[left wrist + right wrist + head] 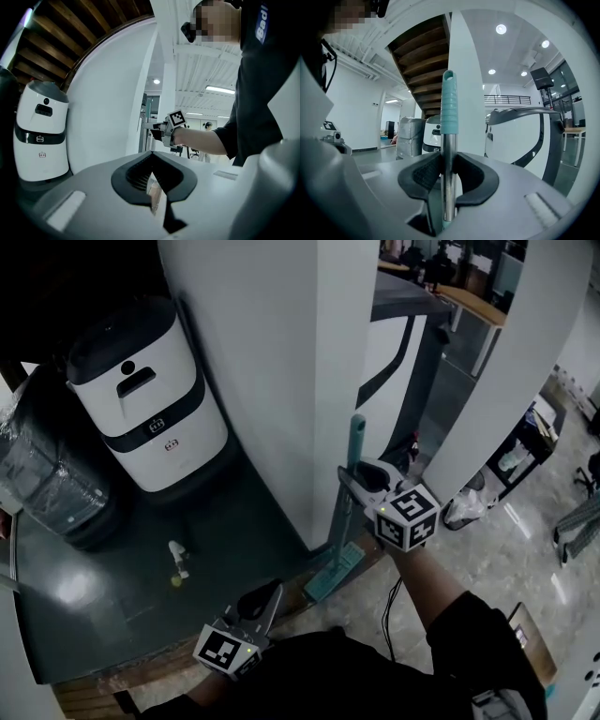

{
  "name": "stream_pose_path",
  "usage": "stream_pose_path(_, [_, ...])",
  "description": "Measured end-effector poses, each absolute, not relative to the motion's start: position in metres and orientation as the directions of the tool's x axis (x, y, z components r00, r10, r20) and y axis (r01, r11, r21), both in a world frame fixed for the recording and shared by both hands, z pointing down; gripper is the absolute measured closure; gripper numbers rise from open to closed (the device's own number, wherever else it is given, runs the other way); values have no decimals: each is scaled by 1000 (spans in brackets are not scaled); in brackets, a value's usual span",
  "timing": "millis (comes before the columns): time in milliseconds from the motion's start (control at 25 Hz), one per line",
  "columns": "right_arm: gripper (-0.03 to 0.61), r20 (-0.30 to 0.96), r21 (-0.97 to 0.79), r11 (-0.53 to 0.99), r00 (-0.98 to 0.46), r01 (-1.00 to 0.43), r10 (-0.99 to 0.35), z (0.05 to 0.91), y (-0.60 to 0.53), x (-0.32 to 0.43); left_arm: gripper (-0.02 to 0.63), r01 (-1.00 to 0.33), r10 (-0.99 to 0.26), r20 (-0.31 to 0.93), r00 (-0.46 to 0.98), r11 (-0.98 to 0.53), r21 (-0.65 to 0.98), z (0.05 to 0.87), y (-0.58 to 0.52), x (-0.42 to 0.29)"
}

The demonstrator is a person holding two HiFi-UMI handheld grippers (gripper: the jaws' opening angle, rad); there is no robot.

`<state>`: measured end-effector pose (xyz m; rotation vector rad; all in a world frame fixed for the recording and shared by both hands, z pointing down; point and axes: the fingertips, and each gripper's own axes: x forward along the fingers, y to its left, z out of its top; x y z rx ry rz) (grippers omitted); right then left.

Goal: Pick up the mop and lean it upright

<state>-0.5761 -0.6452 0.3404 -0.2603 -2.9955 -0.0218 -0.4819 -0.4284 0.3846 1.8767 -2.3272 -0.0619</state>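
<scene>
The mop stands nearly upright against the corner of the white pillar (272,371). Its teal grip (357,435) is at the top and its flat teal head (336,570) rests on the floor at the pillar's foot. My right gripper (359,482) is shut on the metal pole just below the grip. In the right gripper view the pole (448,154) runs straight up between the two black pads, which press on it from both sides. My left gripper (262,600) hangs low and to the left, apart from the mop, with its jaws together and nothing in them.
A white and black robot unit (150,395) stands left of the pillar, and a plastic-wrapped bundle (47,474) lies beyond it. A small white object (178,562) lies on the dark floor mat (84,606). Right of the pillar are a white machine (394,352) and shiny tiled floor.
</scene>
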Motion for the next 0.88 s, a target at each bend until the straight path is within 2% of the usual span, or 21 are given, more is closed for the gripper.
stream_pose_path(320, [468, 188, 7, 994, -976, 112, 108, 346, -664, -606, 594, -956, -960, 118, -253, 267, 121, 391, -417, -487])
stream_pose_path(520, [457, 226, 69, 995, -972, 78, 61, 351, -671, -616, 594, -951, -957, 107, -268, 281, 131, 385, -414, -489])
stream_pose_path(720, [351, 291, 100, 990, -955, 94, 62, 372, -667, -620, 594, -947, -954, 114, -279, 293, 132, 386, -411, -489])
stream_pose_path(880, [316, 304, 96, 992, -951, 85, 52, 383, -671, -620, 594, -945, -951, 116, -285, 299, 131, 387, -411, -488])
